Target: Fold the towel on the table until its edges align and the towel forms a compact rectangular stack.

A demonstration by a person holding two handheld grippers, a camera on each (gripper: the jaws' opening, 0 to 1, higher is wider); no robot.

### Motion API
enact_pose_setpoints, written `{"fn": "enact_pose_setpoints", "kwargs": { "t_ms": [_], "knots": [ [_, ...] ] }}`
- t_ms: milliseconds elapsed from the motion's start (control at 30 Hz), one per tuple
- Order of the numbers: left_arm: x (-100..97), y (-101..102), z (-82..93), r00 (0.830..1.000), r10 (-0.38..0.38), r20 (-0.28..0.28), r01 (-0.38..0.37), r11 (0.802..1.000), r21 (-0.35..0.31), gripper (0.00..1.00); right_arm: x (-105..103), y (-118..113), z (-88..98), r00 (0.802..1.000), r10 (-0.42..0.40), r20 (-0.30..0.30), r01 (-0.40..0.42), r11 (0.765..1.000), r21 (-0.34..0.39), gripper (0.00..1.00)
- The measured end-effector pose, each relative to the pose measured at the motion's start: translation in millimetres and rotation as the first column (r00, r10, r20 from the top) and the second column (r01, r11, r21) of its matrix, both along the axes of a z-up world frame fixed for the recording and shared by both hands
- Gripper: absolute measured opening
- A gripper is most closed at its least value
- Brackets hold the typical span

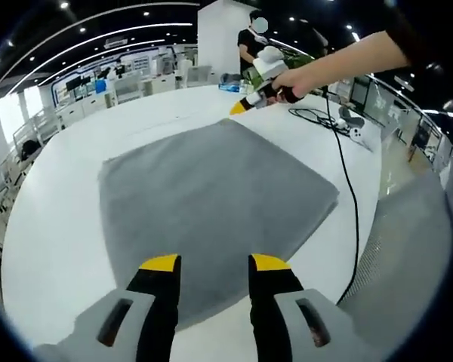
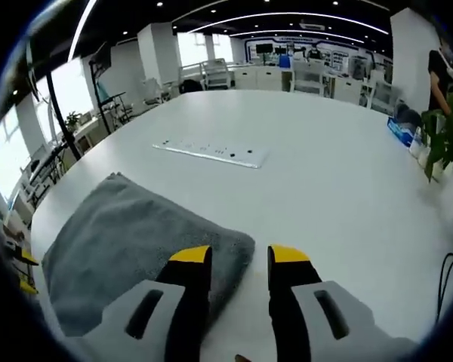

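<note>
One grey towel is lying flat and spread out on the white table, its near edge sitting close to the table's near edge and its far corner reaching toward the middle. Both grippers are hovering with jaws parted and nothing between them. The left gripper is hanging over the towel's near edge, and the right gripper is poised over the far corner, where the cloth is ending in a rounded tip. In the left gripper view the right gripper is showing past that corner, held by a hand.

The towel is looking soft, limp and light, with a plush nap, so it will probably be sagging and draping once lifted rather than keeping its shape. It is unlikely to be slipping from the pads, but a loose pinch may be catching only the nap. The best holds seem to be the corners or the hem just beside them, pinched fully through. A black cable is trailing near the table's right edge and could be snagging a swung corner.
</note>
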State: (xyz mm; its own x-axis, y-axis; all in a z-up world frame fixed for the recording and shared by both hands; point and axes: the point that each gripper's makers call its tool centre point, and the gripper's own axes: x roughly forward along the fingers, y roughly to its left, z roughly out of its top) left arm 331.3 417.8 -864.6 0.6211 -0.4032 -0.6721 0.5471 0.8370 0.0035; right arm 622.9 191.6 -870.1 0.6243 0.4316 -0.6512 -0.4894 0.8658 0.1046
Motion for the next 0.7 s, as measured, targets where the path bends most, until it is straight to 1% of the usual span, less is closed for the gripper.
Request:
{"fn": "enact_pose_setpoints", "kwargs": {
  "t_ms": [167,267,300,400,533,600,667,700],
  "knots": [
    [3.9,-33,2.3,0.998,-0.065,0.009,0.065,0.998,-0.01,0.37,3,-3,1.5,1.0,-0.002,0.003,0.002,1.0,0.019,0.28],
    [4.7,-59,2.9,0.992,-0.126,0.017,0.126,0.992,-0.008,0.37,-4,0,3.1,1.0,0.008,0.006,-0.008,1.0,0.016,0.28],
    [4.6,-63,2.7,0.99,-0.136,0.017,0.137,0.991,-0.007,0.37,-6,1,2.3,1.0,0.015,0.004,-0.015,1.0,0.012,0.28],
    [4.5,-89,-1.3,0.978,-0.206,0.014,0.206,0.979,-0.001,0.37,-6,-1,-1.1,1.0,0.025,0.001,-0.025,1.0,0.008,0.28],
    [4.6,-117,-2.7,0.962,-0.271,0.017,0.272,0.962,-0.006,0.36,-4,-1,-6.1,0.999,0.04,-0.001,-0.04,0.999,0.011,0.27],
    [3.8,-132,-4.6,0.952,-0.305,0.014,0.306,0.952,-0.006,0.36,-3,-2,-9.4,0.999,0.044,-0.003,-0.044,0.999,0.012,0.27],
    [1.7,-150,-6.3,0.938,-0.347,0.015,0.347,0.938,-0.008,0.36,-2,-3,-11.9,0.999,0.045,-0.004,-0.044,0.999,0.013,0.26],
    [1.3,-153,-6.7,0.935,-0.354,0.015,0.354,0.935,-0.008,0.36,-1,-4,-14.0,0.999,0.043,-0.005,-0.043,0.999,0.015,0.25]
  ]
}}
